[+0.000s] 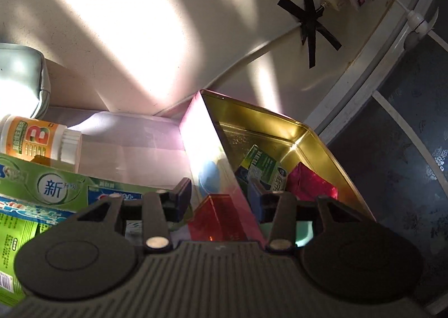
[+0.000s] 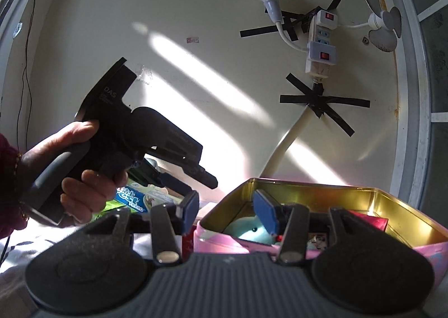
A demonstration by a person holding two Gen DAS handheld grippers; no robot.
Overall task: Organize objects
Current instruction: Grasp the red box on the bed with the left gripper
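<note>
A pink tin with a gold inside (image 1: 280,133) stands open against the wall. In it lie a green medicine box (image 1: 263,166) and a red packet (image 1: 310,183). My left gripper (image 1: 219,196) is open, its blue pads standing either side of the tin's left wall, above a red box (image 1: 212,214). To its left are a green toothpaste box (image 1: 56,186) and a white bottle with an orange label (image 1: 36,138). In the right wrist view my right gripper (image 2: 227,211) is open and holds nothing, at the near corner of the tin (image 2: 308,192). A teal plush toy (image 2: 252,231) lies inside.
A hand (image 2: 81,183) holds the left gripper (image 2: 165,178) left of the tin. A grey-green pouch (image 1: 22,71) sits at the far left. A power strip (image 2: 322,38), a taped cable and a small white fan (image 2: 383,27) hang on the wall. A window frame (image 1: 372,71) borders the right.
</note>
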